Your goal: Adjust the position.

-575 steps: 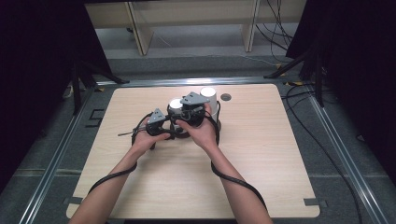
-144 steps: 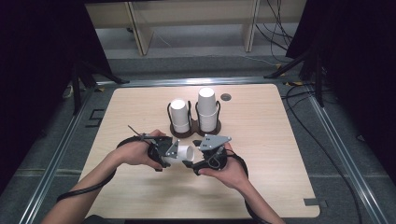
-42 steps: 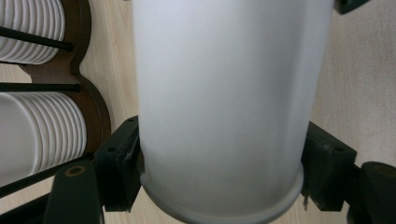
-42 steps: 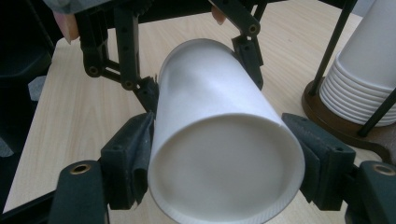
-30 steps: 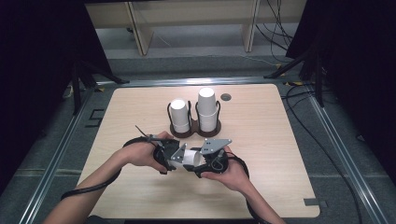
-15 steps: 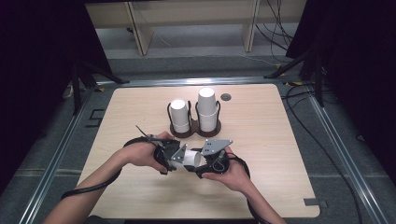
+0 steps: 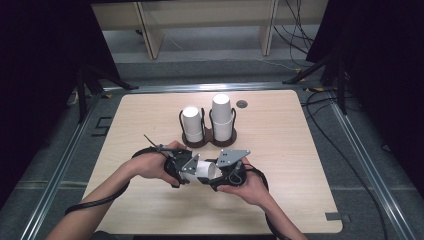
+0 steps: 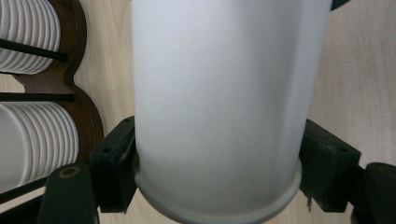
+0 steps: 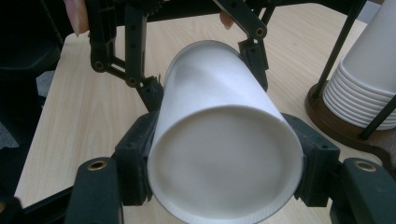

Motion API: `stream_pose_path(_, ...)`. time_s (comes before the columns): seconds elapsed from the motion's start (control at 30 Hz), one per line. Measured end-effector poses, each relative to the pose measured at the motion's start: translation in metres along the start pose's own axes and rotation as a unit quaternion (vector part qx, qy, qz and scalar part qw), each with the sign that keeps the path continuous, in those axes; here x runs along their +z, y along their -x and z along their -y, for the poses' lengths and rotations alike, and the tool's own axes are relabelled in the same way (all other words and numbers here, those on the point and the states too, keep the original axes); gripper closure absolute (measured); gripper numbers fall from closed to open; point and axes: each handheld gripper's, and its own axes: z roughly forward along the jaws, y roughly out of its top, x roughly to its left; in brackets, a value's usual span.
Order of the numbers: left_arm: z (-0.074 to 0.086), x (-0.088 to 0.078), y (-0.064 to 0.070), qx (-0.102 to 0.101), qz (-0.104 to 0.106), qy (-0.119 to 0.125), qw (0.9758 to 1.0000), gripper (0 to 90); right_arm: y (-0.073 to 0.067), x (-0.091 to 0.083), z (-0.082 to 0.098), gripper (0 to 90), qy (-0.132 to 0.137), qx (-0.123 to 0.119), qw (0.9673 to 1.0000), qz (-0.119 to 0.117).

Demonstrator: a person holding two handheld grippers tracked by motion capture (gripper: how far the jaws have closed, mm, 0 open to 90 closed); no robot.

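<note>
White paper cup (image 7: 205, 169) lies on its side above the near middle of the wooden table (image 7: 300, 150), clamped at both ends: the left gripper (image 7: 186, 169) pinches its rim end, the right gripper (image 7: 220, 175) its base end. Just beyond stands a dark two-slot holder (image 7: 207, 140) carrying two upside-down cup stacks (image 7: 221, 116), the right one taller.

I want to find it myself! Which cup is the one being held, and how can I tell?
Look at the wooden table, then nearer the person than the dark cup holder. The white paper cup lies sideways between the left gripper and right gripper, both clamping it; the other cups stand stacked upside down.
</note>
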Motion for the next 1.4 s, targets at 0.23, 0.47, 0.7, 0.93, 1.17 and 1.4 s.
stream_pose_path(0.23,0.004,0.001,0.001,-0.006,0.002,0.022,0.9997,17.7,0.000,0.001,0.000,36.3,0.010,-0.016,0.9998,0.003)
stream_pose_path(0.47,0.008,0.002,0.002,-0.011,-0.003,0.036,0.9993,12.3,0.000,-0.002,-0.001,36.3,0.011,-0.017,0.9998,0.002)
stream_pose_path(0.7,0.015,-0.004,0.003,-0.029,-0.012,0.063,0.9975,8.8,-0.001,-0.006,0.000,36.2,0.010,-0.015,0.9998,0.005)
stream_pose_path(0.93,0.032,-0.009,0.005,-0.069,-0.030,0.108,0.9913,6.8,-0.001,-0.011,0.005,36.2,0.015,-0.008,0.9998,0.013)
stream_pose_path(1.17,0.054,-0.012,0.011,-0.118,-0.049,0.175,0.9764,6.0,0.001,-0.019,0.009,36.1,0.034,-0.002,0.9989,0.031)
stream_pose_path(1.4,0.070,-0.007,0.019,-0.169,-0.057,0.249,0.9517,6.0,0.003,-0.026,0.012,36.1,0.056,0.008,0.9976,0.039)
